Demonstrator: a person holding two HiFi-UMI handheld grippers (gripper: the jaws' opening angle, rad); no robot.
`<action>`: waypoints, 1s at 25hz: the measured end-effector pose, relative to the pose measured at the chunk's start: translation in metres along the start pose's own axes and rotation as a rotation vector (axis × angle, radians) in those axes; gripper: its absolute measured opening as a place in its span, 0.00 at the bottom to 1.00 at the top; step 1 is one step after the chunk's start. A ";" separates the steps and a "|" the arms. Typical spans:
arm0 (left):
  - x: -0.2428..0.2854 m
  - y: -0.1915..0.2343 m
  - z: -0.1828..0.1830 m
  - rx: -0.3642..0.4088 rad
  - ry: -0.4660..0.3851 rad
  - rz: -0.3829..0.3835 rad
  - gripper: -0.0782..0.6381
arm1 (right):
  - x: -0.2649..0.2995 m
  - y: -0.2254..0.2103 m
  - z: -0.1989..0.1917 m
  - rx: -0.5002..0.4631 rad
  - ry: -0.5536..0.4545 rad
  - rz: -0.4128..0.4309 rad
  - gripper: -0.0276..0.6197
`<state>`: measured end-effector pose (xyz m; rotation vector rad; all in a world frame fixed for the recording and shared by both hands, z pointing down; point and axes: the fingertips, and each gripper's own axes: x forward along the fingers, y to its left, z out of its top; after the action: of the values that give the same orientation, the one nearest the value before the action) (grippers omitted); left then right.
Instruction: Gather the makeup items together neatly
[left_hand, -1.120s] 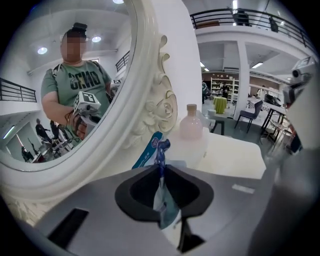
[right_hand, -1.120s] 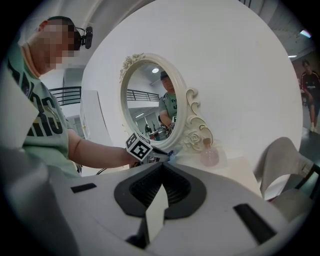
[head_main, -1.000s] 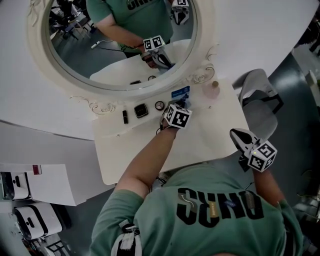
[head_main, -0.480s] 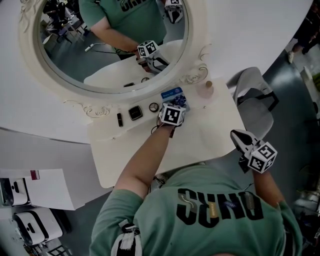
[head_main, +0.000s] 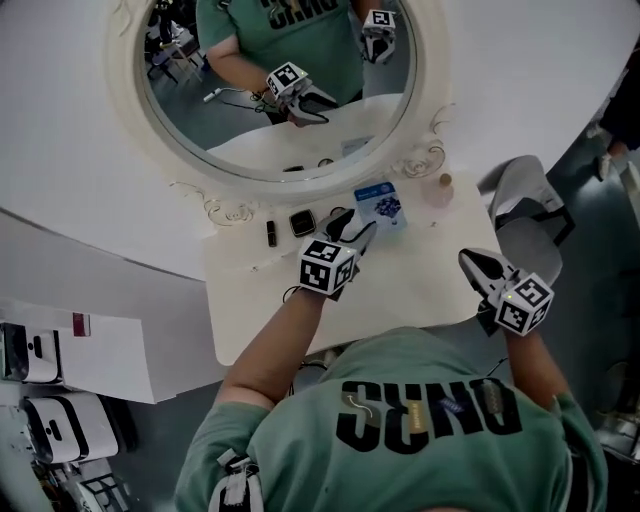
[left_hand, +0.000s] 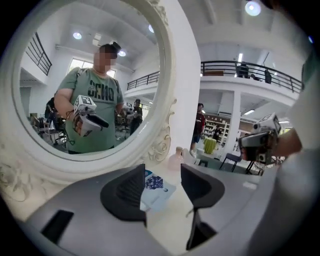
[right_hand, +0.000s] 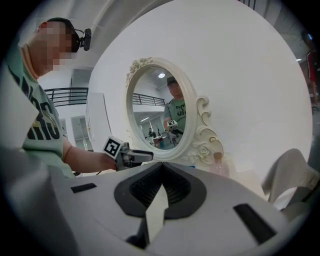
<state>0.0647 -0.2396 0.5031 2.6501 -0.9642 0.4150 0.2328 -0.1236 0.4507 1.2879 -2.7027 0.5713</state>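
Fingers (left_hand: 131, 192) of the outstretched left gripper (head_main: 354, 228) are opening, blue packet (head_main: 381, 205) seemingly free between; right gripper's (right_hand: 161, 170) together.

Blue-and-white packet (head_main: 381, 207) lies flat on the surface (head_main: 420, 285). Square black compact (head_main: 302, 223) and small black tube (head_main: 271, 234) sit side by side left of it. Pale pink bottle (head_main: 438, 190) stands upright, right of the packet.

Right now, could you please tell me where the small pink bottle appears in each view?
Head view: pink bottle at the far right corner of the table, beside the mirror scroll.
Left gripper view: pink bottle at centre, right of the mirror scroll.
Right gripper view: pink bottle right of centre, below the mirror scroll.
Shared landmark: the mirror scroll.
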 end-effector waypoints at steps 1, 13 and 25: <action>-0.019 0.005 0.001 -0.012 -0.024 0.006 0.43 | 0.008 0.004 0.006 -0.009 -0.008 0.015 0.03; -0.219 0.050 -0.017 -0.106 -0.269 0.136 0.27 | 0.084 0.061 0.041 -0.128 -0.022 0.149 0.03; -0.261 0.044 -0.038 -0.194 -0.375 0.144 0.12 | 0.114 0.081 0.007 -0.103 0.045 0.165 0.03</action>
<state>-0.1617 -0.1081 0.4511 2.5348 -1.2383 -0.1500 0.0985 -0.1632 0.4478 1.0226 -2.7773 0.4638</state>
